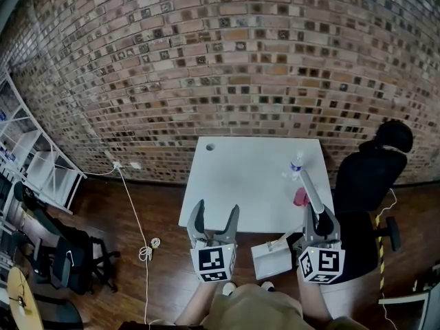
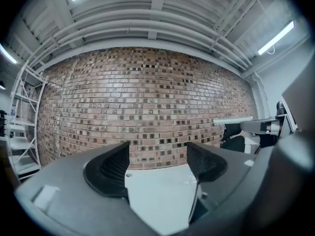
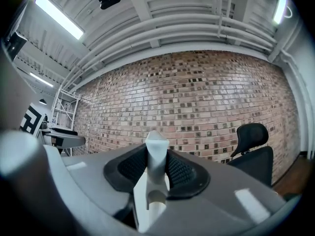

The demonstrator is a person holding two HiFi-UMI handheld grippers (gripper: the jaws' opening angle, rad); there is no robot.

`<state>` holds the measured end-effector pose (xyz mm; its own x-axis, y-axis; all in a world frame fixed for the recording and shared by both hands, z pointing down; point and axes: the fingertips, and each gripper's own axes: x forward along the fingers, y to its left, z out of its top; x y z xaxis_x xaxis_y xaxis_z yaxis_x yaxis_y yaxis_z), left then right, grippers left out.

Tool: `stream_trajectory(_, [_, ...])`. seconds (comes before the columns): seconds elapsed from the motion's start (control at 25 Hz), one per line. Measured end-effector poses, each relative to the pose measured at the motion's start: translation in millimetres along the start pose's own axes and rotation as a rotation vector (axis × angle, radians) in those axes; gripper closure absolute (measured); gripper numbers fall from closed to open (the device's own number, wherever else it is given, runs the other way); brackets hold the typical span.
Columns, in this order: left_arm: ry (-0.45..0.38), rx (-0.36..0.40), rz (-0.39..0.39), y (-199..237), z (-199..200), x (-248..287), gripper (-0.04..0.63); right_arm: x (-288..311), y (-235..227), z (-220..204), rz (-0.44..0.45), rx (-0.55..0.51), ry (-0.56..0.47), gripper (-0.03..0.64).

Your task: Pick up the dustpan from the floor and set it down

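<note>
Holding level side by side at the near edge of the white table (image 1: pixel 234 184), both grippers point toward the brick wall (image 1: pixel 227 60). On the left, the left gripper (image 1: pixel 216 209) has its jaws spread apart with nothing between them; only tabletop shows through the gap. On the right, the right gripper (image 1: pixel 319 216) is clamped on the dustpan (image 1: pixel 270 260) by its upright handle (image 3: pixel 156 161). The dustpan is pale grey-white. Its handle tip stands above the jaws, and its boxy pan sits lower, between the two grippers over the wood floor (image 1: pixel 165 253). Whether it touches the floor cannot be told.

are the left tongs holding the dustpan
No, the left tongs stand apart and empty; the right tongs clamp the dustpan handle.
</note>
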<state>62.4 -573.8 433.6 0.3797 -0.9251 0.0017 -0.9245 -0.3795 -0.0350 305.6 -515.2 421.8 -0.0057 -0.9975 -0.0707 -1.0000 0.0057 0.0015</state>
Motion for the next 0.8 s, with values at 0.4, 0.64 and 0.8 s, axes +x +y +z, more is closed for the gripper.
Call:
stream_trajectory(0.4, [0.010,0.003,-0.002,-2.2,-2.7,4.3,0.250,2.4,-5.3,-11.4,-0.008,0.009,0.024,0.500])
stream_trajectory(0.64, [0.014,0.006,0.005,0.9,-3.0,5.8,0.250,5.3,-2.1,-13.1,0.000,0.014,0.034,0.500])
stream_trajectory(0.8, [0.023,0.007,0.005,2.7,-6.1,7.2,0.250,8.7,0.6,-16.8,0.003,0.014,0.034,0.500])
